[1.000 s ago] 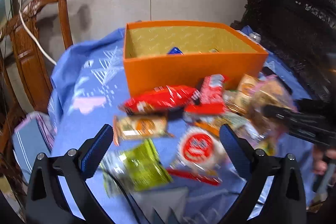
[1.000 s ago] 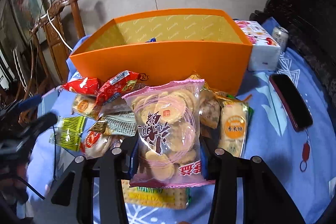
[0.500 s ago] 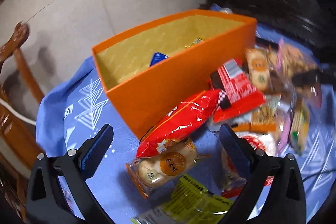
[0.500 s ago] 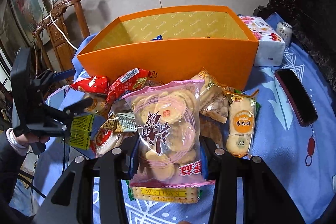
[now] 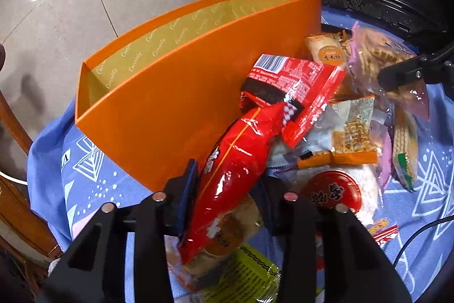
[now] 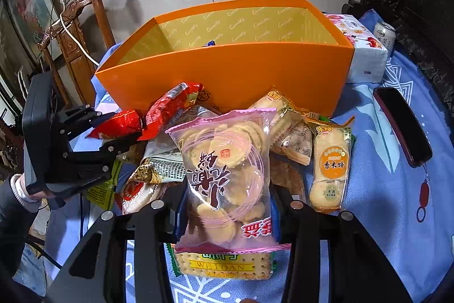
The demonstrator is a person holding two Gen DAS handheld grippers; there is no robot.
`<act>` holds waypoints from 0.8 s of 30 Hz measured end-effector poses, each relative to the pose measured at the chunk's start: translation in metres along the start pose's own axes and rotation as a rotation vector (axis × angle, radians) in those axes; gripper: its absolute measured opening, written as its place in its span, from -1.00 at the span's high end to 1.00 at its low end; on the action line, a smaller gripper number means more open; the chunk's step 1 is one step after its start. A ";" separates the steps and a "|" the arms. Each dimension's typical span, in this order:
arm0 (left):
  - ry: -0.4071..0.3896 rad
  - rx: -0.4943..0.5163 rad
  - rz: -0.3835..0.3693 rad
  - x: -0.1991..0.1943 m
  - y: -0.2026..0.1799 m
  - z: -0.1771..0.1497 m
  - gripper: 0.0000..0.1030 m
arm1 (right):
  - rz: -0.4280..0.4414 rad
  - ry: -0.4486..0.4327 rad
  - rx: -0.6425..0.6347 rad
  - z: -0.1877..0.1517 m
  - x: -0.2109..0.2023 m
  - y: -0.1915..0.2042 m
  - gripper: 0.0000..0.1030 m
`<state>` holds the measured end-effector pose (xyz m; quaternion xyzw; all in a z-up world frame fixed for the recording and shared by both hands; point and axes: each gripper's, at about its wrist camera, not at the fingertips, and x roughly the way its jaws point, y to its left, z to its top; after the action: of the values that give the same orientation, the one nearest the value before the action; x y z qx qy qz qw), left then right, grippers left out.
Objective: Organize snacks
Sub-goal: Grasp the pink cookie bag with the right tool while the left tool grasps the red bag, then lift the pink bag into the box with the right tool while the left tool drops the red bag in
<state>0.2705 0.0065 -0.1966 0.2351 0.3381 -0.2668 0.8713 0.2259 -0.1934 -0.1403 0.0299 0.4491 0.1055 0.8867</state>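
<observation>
The left claw point(image 5: 227, 198) is clamped on the lower part of a long red packet point(image 5: 235, 161), whose upper end leans against the front wall of the orange box point(image 5: 170, 110). In the right wrist view the same claw point(image 6: 119, 129) comes in from the left, its fingers pinching the red packet point(image 6: 119, 125) just in front of the box point(image 6: 227, 73).

The right claw point(image 6: 227, 206) is closed on a clear pink-edged bag of round crackers point(image 6: 227, 175), gripping it by its sides near the bottom so the bag stands upright between the fingers. Below it lies a green-edged biscuit pack point(image 6: 224, 264) on the blue cloth point(image 6: 383, 217) covering the tabletop.

The remaining snacks lie heaped against the box's front wall: a second red packet point(image 5: 298, 93) with a barcode, a rice cake pack point(image 6: 330, 169) with an orange label, a round red-labelled pack point(image 5: 332, 193) and a yellow-green pack point(image 5: 249, 277) near the left claw. Inside the box, only a bit of a blue wrapper point(image 6: 209, 42) shows above the front wall.

Right of the box stand a floral carton point(image 6: 366, 53) and a can point(image 6: 384, 34). A dark phone point(image 6: 403, 127) lies on the cloth further right. A carved wooden chair point(image 6: 76, 27) stands behind the tabletop on the left.
</observation>
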 end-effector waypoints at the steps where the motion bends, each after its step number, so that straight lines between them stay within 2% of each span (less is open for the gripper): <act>1: -0.003 -0.007 0.007 -0.003 -0.001 0.000 0.34 | 0.001 -0.003 0.000 0.000 -0.001 0.000 0.14; 6: -0.029 -0.090 0.027 -0.029 0.000 0.000 0.52 | 0.007 -0.033 0.003 -0.003 -0.013 0.002 0.14; 15: -0.099 -0.309 -0.021 -0.079 0.012 -0.002 0.54 | 0.026 -0.086 0.031 -0.006 -0.039 0.002 0.14; 20: -0.143 -0.367 -0.027 -0.105 0.014 0.000 0.56 | 0.032 -0.118 0.033 -0.005 -0.052 0.004 0.14; 24: -0.160 -0.397 0.003 -0.123 0.019 0.008 0.56 | 0.043 -0.141 0.034 -0.001 -0.062 0.005 0.14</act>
<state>0.2090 0.0537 -0.0986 0.0375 0.3132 -0.2114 0.9251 0.1883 -0.2019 -0.0913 0.0619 0.3863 0.1145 0.9131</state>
